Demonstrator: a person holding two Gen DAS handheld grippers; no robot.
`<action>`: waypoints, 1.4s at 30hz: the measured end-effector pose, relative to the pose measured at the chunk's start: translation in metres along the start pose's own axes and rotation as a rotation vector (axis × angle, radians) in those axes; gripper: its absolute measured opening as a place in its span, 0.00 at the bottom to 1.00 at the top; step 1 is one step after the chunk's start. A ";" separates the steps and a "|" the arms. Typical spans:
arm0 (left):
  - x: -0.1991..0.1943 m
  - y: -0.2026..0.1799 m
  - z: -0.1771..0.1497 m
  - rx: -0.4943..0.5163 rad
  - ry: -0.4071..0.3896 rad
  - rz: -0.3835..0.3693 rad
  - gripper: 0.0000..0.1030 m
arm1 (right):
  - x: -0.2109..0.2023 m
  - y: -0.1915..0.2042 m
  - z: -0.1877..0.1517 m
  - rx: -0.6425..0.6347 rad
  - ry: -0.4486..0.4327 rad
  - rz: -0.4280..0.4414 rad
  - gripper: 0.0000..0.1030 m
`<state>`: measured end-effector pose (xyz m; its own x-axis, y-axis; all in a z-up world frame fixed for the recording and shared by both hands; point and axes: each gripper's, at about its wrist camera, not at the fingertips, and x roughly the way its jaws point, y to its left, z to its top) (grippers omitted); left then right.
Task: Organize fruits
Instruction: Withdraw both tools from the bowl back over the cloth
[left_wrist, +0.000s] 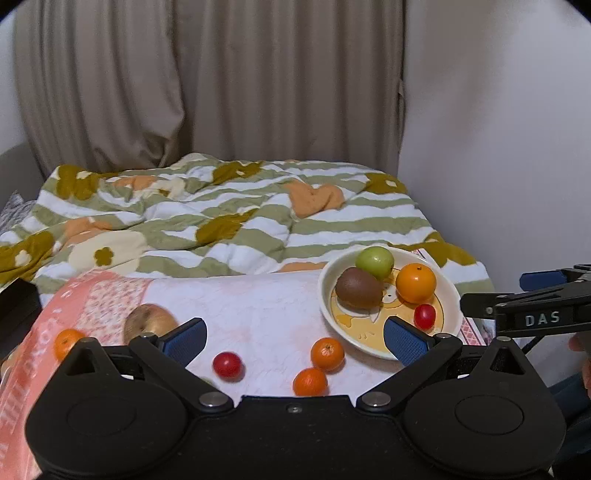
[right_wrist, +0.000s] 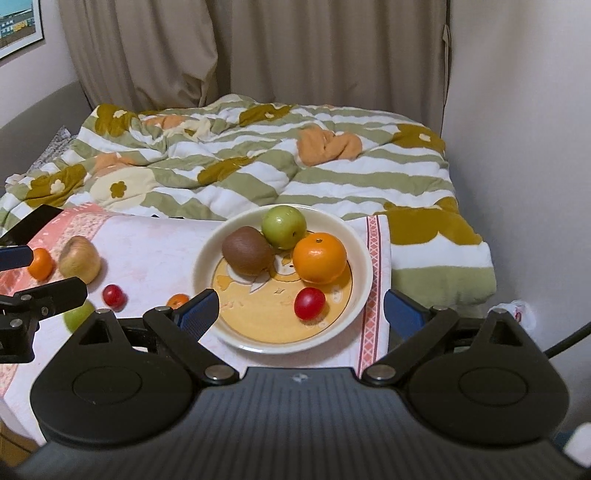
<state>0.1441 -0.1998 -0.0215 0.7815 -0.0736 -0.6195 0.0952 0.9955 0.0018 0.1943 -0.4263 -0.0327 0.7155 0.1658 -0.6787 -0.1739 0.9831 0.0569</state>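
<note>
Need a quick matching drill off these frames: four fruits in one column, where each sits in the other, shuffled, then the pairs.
Things:
1. kiwi
2. yellowish apple
3. big orange
4. green apple on the cloth

Places:
A. on the cloth, touching a small mandarin
B. in the plate, right of the kiwi
C. partly hidden behind the left hand-held gripper's finger
D. in the plate, left side

Pairs: 1-D, 2-A, 3-B, 4-C

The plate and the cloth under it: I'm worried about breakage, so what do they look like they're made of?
Plate: probably glazed ceramic, maybe melamine; glossy cream rim, printed cartoon. Cloth: soft woven fabric, matte, with a printed pink border.
</note>
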 end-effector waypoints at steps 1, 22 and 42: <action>-0.007 0.002 -0.002 -0.010 -0.006 0.006 1.00 | -0.007 0.002 -0.001 -0.005 -0.006 0.005 1.00; -0.094 0.134 -0.023 -0.120 -0.096 0.215 1.00 | -0.054 0.103 -0.012 -0.044 -0.054 0.094 1.00; -0.031 0.287 -0.030 -0.055 -0.006 0.026 1.00 | -0.009 0.254 -0.035 0.099 -0.009 -0.101 1.00</action>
<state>0.1287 0.0898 -0.0250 0.7870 -0.0474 -0.6151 0.0403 0.9989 -0.0254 0.1197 -0.1813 -0.0381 0.7322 0.0655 -0.6779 -0.0334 0.9976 0.0603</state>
